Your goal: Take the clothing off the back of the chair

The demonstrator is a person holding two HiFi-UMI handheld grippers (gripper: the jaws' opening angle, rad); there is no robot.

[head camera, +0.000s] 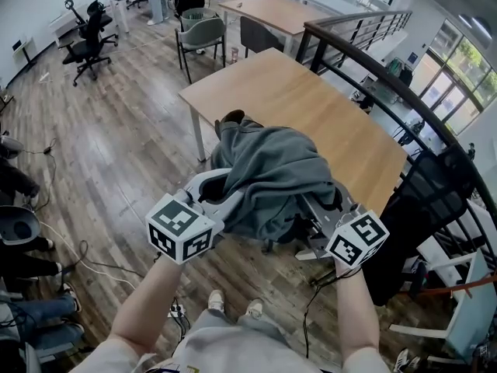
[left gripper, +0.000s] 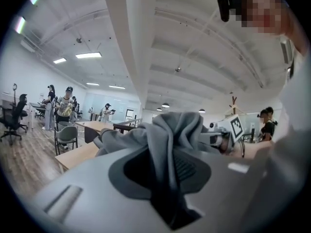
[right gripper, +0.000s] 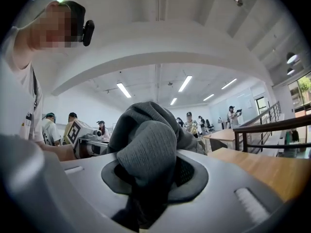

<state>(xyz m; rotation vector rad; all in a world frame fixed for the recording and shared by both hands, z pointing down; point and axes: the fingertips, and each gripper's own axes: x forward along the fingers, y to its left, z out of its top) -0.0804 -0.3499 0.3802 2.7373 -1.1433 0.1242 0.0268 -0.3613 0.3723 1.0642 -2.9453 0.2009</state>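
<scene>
A light wooden rectangular table [head camera: 299,92] blocks you ahead, with a black metal railing [head camera: 365,57] beyond. Your left is open wood-plank floor [head camera: 116,146].

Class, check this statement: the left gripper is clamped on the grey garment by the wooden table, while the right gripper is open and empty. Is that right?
Not quite. The right gripper is not open and empty: it too is clamped on the grey garment, as the right gripper view shows. The left gripper does grip it by the wooden table.
</scene>
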